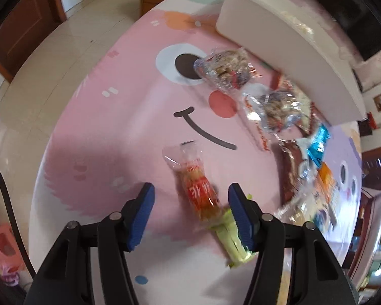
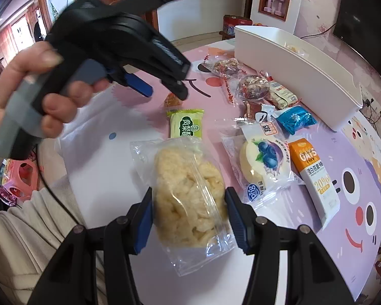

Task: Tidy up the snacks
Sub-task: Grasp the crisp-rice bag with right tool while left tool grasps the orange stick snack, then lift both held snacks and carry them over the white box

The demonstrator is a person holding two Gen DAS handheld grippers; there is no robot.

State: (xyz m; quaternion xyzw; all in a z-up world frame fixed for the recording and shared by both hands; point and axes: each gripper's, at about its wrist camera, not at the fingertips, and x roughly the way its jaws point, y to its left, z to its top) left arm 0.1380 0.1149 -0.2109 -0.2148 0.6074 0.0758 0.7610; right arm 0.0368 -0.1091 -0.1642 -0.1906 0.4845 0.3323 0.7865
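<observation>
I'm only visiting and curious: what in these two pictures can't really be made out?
- White bin contents: right wrist view, its wall hides nearly everything.
- Snack pile labels: left wrist view, motion blur.
- Green packet: left wrist view, partly behind the left gripper's finger.
- Red packet: right wrist view, mostly hidden by the left gripper.
- Rice cracker bag: whether the right gripper is actually squeezing it.
</observation>
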